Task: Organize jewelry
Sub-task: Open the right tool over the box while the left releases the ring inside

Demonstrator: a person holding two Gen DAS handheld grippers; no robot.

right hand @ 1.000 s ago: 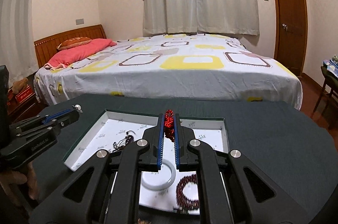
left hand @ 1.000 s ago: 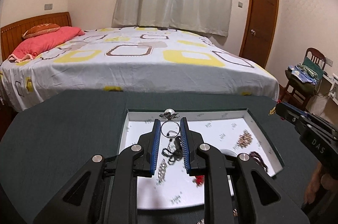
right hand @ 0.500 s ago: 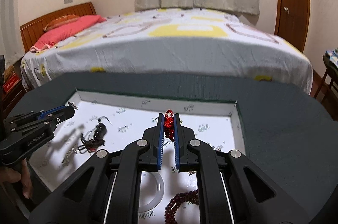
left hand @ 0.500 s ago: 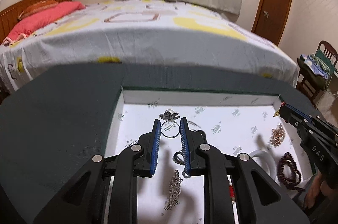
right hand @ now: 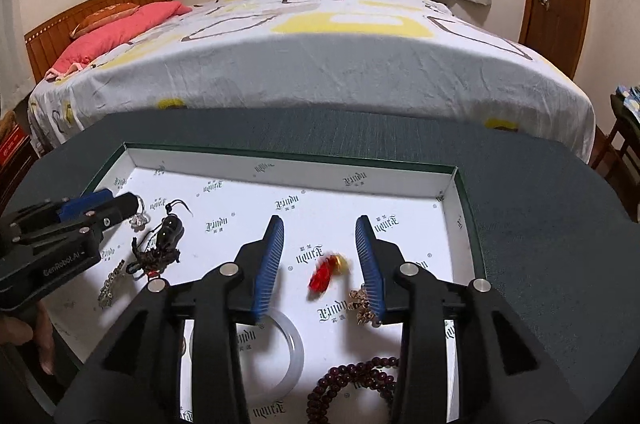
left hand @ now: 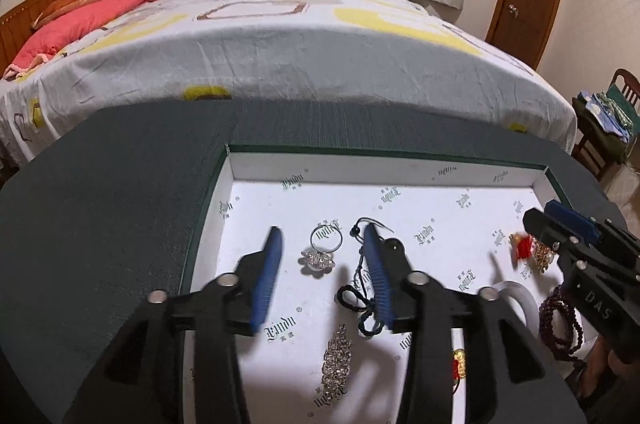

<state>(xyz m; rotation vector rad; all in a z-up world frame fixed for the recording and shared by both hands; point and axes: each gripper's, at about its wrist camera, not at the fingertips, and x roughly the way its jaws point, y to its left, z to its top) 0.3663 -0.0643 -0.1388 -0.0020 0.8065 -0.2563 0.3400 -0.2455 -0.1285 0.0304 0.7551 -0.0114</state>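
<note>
A white-lined tray (left hand: pixel 384 167) with a green rim sits on the dark table. My left gripper (left hand: pixel 322 244) is open and empty; a silver ring with a crystal flower (left hand: pixel 320 256) lies on the tray floor between its fingers. A black cord pendant (left hand: pixel 360 300) lies by the right finger. My right gripper (right hand: pixel 320 228) is open and empty; a red and gold charm (right hand: pixel 326 272) lies blurred on the tray between its fingers. The charm also shows in the left wrist view (left hand: pixel 524 248).
The tray also holds a crystal strip (left hand: pixel 338 356), a white bangle (right hand: pixel 288 348), dark red beads (right hand: pixel 352 388), a gold cluster (right hand: pixel 362 304) and a black pendant (right hand: pixel 166 236). A bed (left hand: pixel 280 35) stands behind the table. A chair (left hand: pixel 608 123) is at right.
Both grippers came down toward the tray and opened. The left one let go of the silver ring, the right one let go of the red charm; both pieces now lie in the tray.
</note>
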